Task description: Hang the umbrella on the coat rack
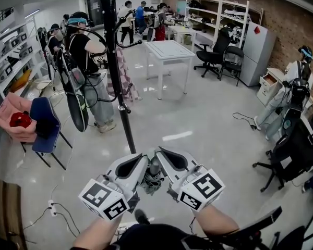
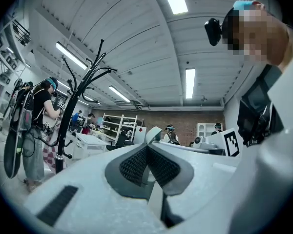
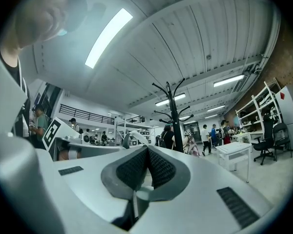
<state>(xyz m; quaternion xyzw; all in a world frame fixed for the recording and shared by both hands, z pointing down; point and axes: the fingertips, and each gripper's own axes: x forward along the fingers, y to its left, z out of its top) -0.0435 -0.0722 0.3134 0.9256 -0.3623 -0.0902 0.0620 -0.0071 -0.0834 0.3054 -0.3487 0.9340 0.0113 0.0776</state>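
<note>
Head view: dark grey folded fabric umbrella (image 1: 152, 180), crumpled, sits low between left gripper (image 1: 141, 160) and right gripper (image 1: 164, 156); what carries it, cannot tell. Black metal coat rack (image 1: 116, 61) stands just beyond, with open glossy floor (image 1: 198, 119) to its right. Left gripper view: pads (image 2: 134, 165) pressed together, rack (image 2: 68, 126) to the left. Right gripper view: pads (image 3: 132, 169) pressed together, rack (image 3: 174, 116) ahead.
</note>
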